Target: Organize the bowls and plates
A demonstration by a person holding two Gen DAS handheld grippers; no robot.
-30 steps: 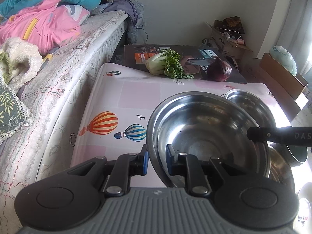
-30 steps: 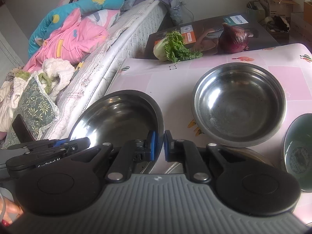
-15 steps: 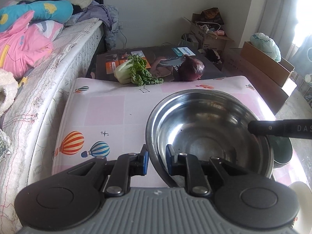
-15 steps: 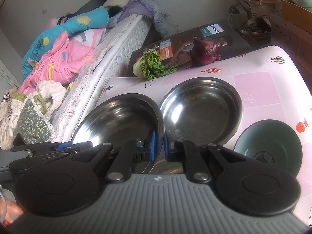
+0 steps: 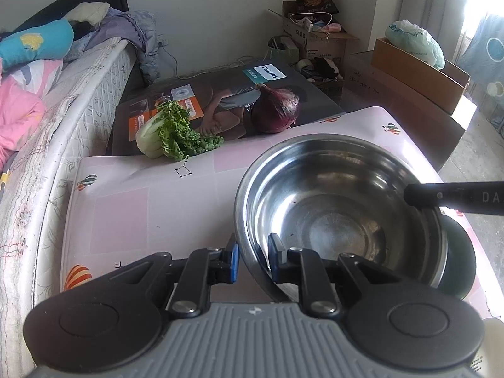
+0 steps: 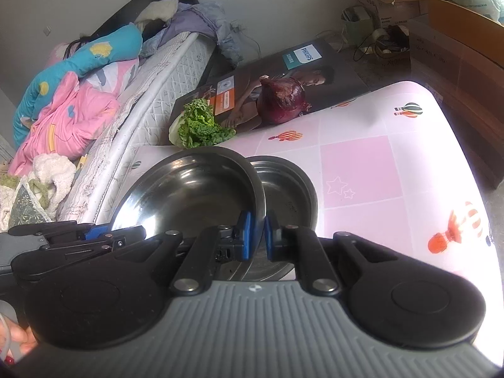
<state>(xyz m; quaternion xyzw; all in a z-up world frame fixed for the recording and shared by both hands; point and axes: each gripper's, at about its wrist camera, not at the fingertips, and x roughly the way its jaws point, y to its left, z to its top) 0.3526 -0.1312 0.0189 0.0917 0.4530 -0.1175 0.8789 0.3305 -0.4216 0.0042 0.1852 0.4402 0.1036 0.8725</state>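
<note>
Left fingers (image 5: 252,260) clamped on near-left rim of big steel bowl (image 5: 340,214); right fingers (image 6: 255,234) pinching its right rim. Held above worktop (image 6: 362,163), overlapping second steel bowl (image 6: 289,186) just right, ready for nesting.

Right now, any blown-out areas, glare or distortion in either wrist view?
Left wrist: window at the upper right is blown out; straight edges bow from the fisheye. Right wrist: the tablecloth washes to white along its right edge; a hot specular spot sits on the steel bowl near its left rim. Both are sharp.
</note>
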